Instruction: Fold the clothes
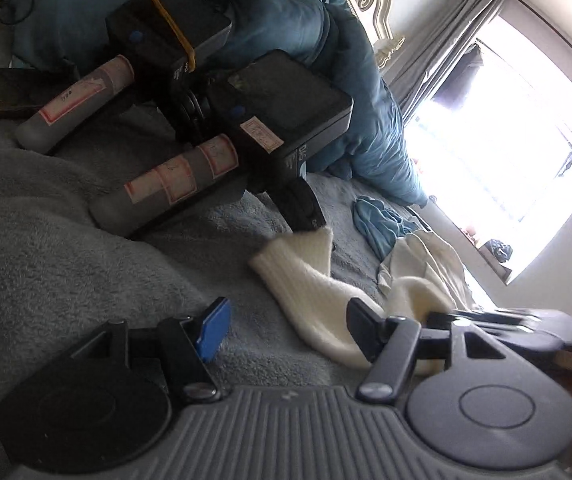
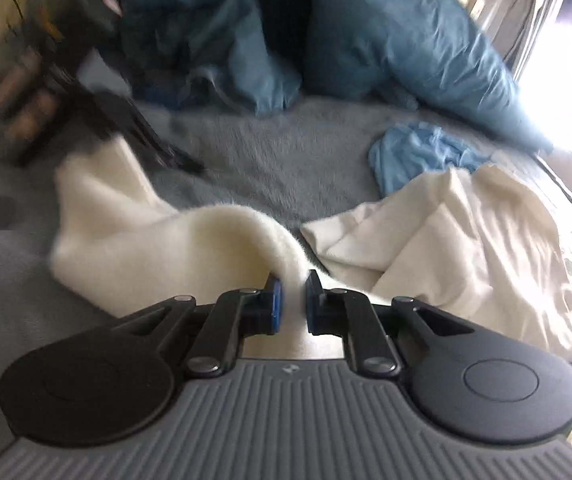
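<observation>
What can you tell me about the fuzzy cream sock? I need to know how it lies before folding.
The cream sock looks like thick, fuzzy knit. It lies bent on the grey blanket: its ribbed end points toward the black devices, the other rises in a hump into the right gripper, pinched between the blue pads. The left gripper stands open beside it. A cream cloth lies alongside.

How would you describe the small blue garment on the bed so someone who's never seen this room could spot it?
Start at the big teal duvet heaped along the far side of the grey blanket. Just in front of it, towards the window, lies the crumpled light blue garment, touching a cream sheet. It is paler than the duvet and the only blue piece lying loose on the blanket.
</observation>
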